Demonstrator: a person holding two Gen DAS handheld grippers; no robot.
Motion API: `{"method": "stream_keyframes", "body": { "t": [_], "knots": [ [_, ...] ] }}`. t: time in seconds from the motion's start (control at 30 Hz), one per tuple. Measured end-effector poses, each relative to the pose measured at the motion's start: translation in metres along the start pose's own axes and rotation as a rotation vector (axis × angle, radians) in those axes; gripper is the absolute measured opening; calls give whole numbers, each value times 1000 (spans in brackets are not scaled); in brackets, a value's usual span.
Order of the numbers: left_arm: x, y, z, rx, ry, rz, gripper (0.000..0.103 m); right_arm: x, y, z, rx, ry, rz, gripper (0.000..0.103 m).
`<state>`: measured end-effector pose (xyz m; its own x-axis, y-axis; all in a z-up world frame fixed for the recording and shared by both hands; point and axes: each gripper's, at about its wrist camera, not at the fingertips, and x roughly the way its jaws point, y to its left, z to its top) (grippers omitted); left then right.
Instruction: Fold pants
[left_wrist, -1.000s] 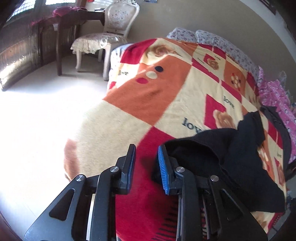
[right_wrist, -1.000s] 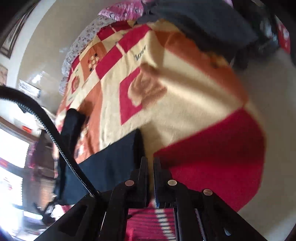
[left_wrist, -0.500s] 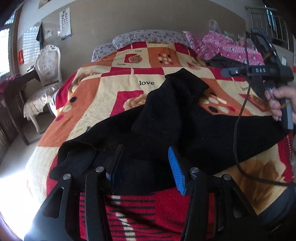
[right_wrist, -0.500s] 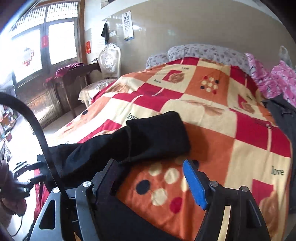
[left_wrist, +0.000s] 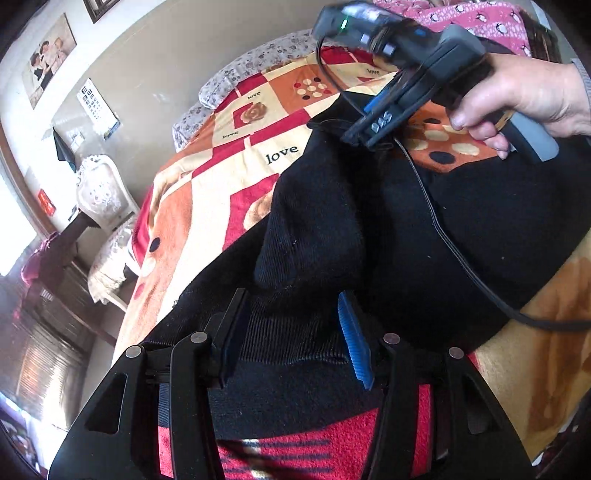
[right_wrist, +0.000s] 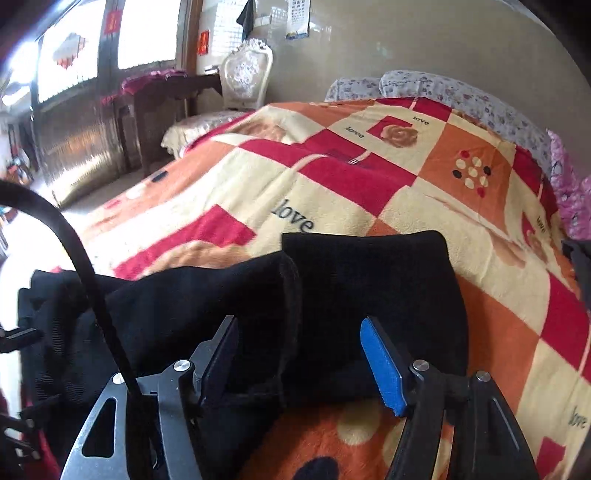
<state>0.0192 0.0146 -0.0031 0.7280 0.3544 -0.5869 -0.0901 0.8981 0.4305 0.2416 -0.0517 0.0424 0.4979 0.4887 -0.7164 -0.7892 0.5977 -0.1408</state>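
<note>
So the black pants (left_wrist: 424, 236) are lying rumpled across the near end of the bed, on top of that checkered "love" blanket (right_wrist: 332, 184), one leg end flopped over the other. Left tongs (left_wrist: 293, 332) are spread wide, hovering right over the ribbed waistband, gripping nothing. Right tongs (right_wrist: 303, 362) are just as wide open, sitting above the leg cuffs, also empty. The right hand (left_wrist: 524, 92) is wrapped round its handle. White chair (right_wrist: 247, 77) beside the bed's far corner.
</note>
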Motion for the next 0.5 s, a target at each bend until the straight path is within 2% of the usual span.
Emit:
{"method": "stream_keyframes", "body": {
  "t": [0.03,0.07,0.1,0.13,0.17,0.23,0.33,0.4,0.43,0.5],
  "knots": [
    [2,1,1,-4,6,3,37,11,1,2,-27,39,-59,46],
    [5,0,2,-13,24,8,3,20,1,2,-42,64,-84,38],
    [6,3,2,-31,39,25,2,22,-1,3,-43,71,-75,11],
    [3,9,2,-64,31,33,1,18,-6,4,-27,46,-81,7],
    [1,19,2,-110,25,20,0,6,-16,6,18,6,-84,7],
    [-7,43,4,-193,9,24,0,-30,-52,8,179,-78,-35,7],
    [-10,82,12,-267,-8,45,0,-86,-105,6,349,-156,26,6],
    [-7,106,18,-316,-12,60,0,-118,-130,3,415,-185,48,6],
    [-8,119,19,-363,-17,35,0,-141,-148,-2,455,-207,57,6],
    [-17,140,19,-454,-49,-63,0,-178,-165,-10,494,-237,60,6]
  ]
}}
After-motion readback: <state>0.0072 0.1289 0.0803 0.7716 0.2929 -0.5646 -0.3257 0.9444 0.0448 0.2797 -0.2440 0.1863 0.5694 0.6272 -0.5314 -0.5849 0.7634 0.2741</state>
